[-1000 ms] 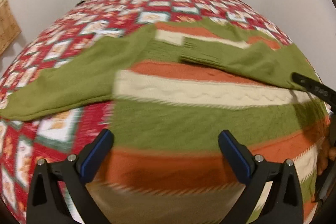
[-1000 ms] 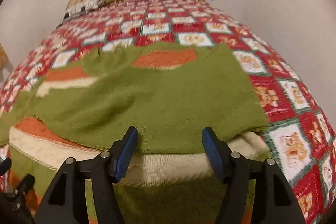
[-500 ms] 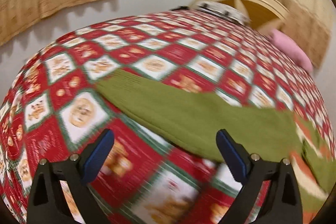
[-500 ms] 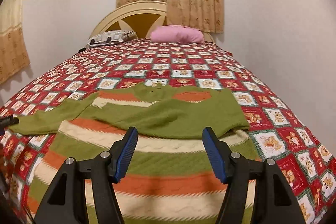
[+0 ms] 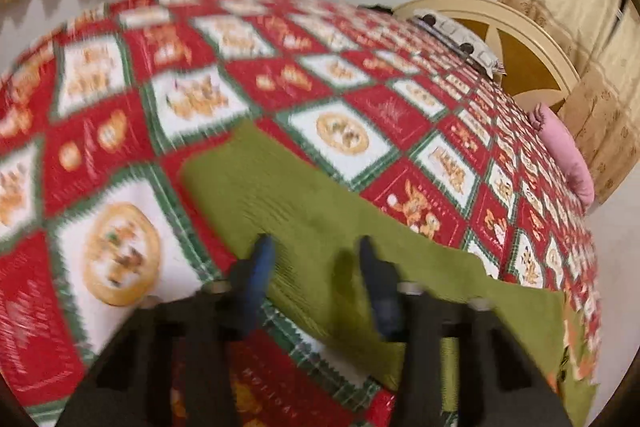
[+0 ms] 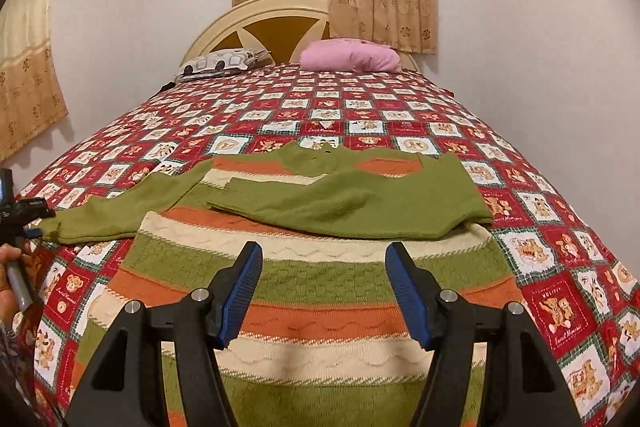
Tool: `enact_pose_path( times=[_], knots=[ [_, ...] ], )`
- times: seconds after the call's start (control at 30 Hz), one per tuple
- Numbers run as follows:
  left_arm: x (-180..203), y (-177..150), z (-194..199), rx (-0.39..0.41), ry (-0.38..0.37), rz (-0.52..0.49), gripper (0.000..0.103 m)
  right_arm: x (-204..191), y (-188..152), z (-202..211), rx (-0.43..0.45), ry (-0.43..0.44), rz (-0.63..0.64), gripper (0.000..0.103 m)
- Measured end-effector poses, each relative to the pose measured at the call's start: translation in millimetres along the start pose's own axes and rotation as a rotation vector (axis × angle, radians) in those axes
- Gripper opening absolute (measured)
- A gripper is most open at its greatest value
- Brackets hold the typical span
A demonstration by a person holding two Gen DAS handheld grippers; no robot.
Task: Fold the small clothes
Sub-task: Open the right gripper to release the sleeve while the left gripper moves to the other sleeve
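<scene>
I am working on a striped sweater [image 6: 304, 291] that is lying flat on the bed [image 6: 552, 311], spread over the red patchwork quilt with its neck pointing toward the headboard. Judging by how it lies, the fold is about a third done: the right sleeve [image 6: 360, 203] is already lying across the chest, while the left sleeve [image 5: 304, 215] is still stretching out sideways onto the quilt.

I am bringing my left tongs [image 5: 314, 263] down over that outstretched green sleeve, a little way back from its cuff end. Their jaws have just been closing, and the sleeve's knit is sitting between them. The left wrist view is smeared, so I am not able to say whether the pads are pressing on the cloth yet; a clear gap is showing between the blue tips. In the right wrist view I am also seeing a hand [image 6: 12, 275] at the far left edge, holding the left tool's handle beside the sleeve's cuff.

My right tongs [image 6: 324, 291] are hovering above the lower body of the sweater, jaws apart and holding nothing.

As I am judging it, what is left is pinching this sleeve, carrying it across the chest to lie over the other one, and then folding the body, likely hem up toward the neck.
</scene>
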State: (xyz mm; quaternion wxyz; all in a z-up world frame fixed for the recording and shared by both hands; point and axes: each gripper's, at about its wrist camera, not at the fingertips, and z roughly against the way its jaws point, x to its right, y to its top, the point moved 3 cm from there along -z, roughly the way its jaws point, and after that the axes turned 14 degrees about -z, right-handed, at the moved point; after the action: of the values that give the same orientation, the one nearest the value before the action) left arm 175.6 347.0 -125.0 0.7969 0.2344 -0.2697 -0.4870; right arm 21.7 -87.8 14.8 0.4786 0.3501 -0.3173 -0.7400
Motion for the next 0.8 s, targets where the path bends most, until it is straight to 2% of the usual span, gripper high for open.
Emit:
enact_pose_path(
  times=[0.07, 0.13, 0.2, 0.33, 0.4, 0.53, 0.67, 0.8],
  knots=[
    [-1.8, -0.9, -0.1, 0.019, 0.020, 0.015, 0.019, 1.7, -1.3, 0.7, -0.004, -0.001, -0.007, 0.065],
    [-3.0, -1.4, -0.3, 0.031, 0.007, 0.026, 0.019, 3.8, -2.6, 1.2, -0.008, -0.004, -0.016, 0.065],
    [-3.9, -1.3, -1.2, 0.031, 0.015, 0.024, 0.010, 6.3, -3.7, 1.0, -0.015, -0.008, -0.022, 0.065],
    [2.5, 4.9, 2.5, 0.044, 0.022, -0.009, 0.004, 13.1, -5.2, 2.2, -0.018, -0.015, -0.051, 0.065],
    [14.0, 10.4, 11.1, 0.082, 0.015, -0.042, 0.002, 16.9, -5.1, 3.1, -0.020, -0.019, -0.064, 0.065],
    [66.8, 18.6, 42.8, 0.195, 0.004, -0.186, 0.002, 24.9, -4.4, 6.4, -0.015, -0.029, -0.091, 0.065],
    [137.8, 12.3, 74.5, 0.275, -0.093, -0.322, 0.002, 35.0, -3.4, 6.1, -0.023, -0.035, -0.133, 0.065],
    [217.3, -15.6, 104.7, 0.325, -0.211, -0.492, 0.002, 45.0, -4.6, 4.2, -0.031, -0.039, -0.170, 0.065]
  ],
)
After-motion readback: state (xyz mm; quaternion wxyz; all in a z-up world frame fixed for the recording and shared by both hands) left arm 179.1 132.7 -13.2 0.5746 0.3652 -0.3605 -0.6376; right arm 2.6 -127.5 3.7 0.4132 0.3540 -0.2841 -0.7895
